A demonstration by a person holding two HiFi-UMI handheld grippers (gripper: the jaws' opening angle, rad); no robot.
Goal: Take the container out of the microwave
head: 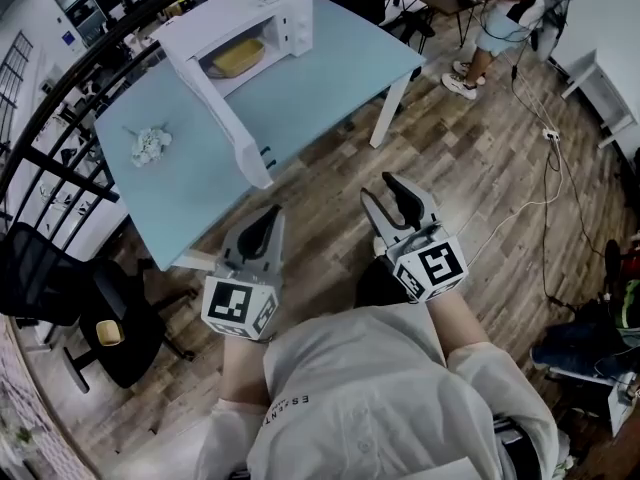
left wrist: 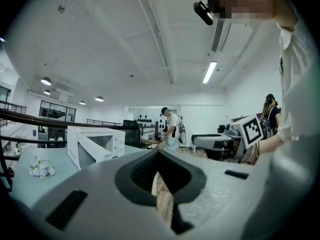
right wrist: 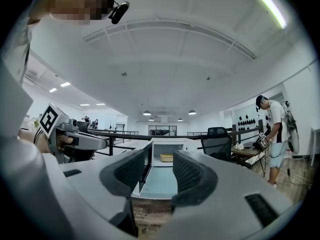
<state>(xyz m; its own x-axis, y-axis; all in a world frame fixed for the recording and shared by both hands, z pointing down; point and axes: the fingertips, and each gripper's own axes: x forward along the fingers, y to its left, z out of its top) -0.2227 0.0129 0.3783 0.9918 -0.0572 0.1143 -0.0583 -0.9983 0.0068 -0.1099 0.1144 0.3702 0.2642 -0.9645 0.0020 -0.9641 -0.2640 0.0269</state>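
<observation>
We see bare wood floor [head: 330, 198] between us and the table [head: 335, 68]. The microwave [head: 240, 6] is wide open toward us. Its door [head: 220, 113] sticks out along the left, reaching the table's near edge. A black chair [head: 100, 318] stands on our left.

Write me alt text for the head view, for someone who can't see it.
A white microwave stands on a pale blue table, door open, with a yellow container inside. Nearer the camera, over wood floor, a person holds two tools short of the table: the left tool shut, the right tool open and empty.
</observation>
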